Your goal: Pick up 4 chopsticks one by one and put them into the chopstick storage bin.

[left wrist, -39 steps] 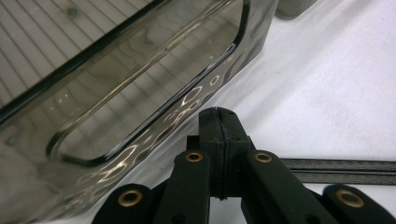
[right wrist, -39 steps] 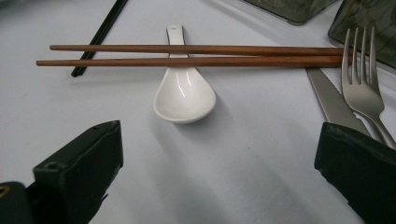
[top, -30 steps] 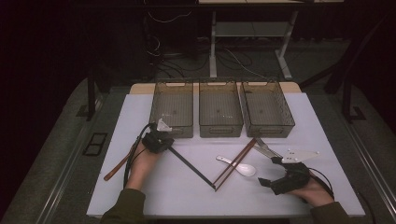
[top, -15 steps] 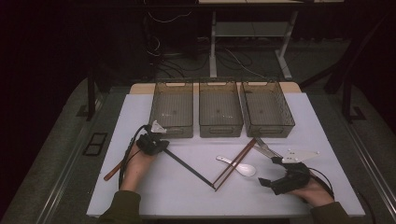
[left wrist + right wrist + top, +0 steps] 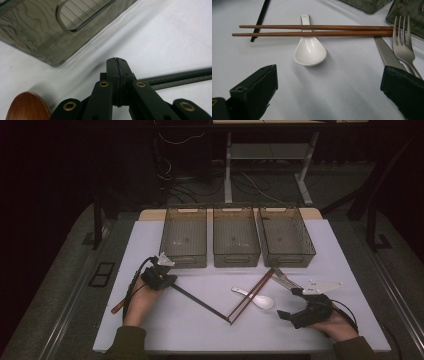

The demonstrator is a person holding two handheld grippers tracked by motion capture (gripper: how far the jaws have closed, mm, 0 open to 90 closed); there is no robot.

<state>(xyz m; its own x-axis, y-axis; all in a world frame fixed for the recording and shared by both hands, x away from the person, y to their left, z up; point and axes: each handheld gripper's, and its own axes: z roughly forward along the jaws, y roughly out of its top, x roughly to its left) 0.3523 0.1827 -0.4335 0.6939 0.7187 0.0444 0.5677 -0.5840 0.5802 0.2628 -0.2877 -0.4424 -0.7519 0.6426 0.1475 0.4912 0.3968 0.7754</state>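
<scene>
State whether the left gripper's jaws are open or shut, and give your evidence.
Shut. In the left gripper view, the left gripper has its two black jaws pressed flat together, with a thin seam between them.

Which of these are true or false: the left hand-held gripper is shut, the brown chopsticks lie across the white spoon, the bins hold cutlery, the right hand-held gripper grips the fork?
1. The left hand-held gripper has its jaws shut. True.
2. The brown chopsticks lie across the white spoon. True.
3. The three bins hold cutlery. False: they look empty.
4. The right hand-held gripper grips the fork. False: its jaws stand open, with nothing between them.
</scene>
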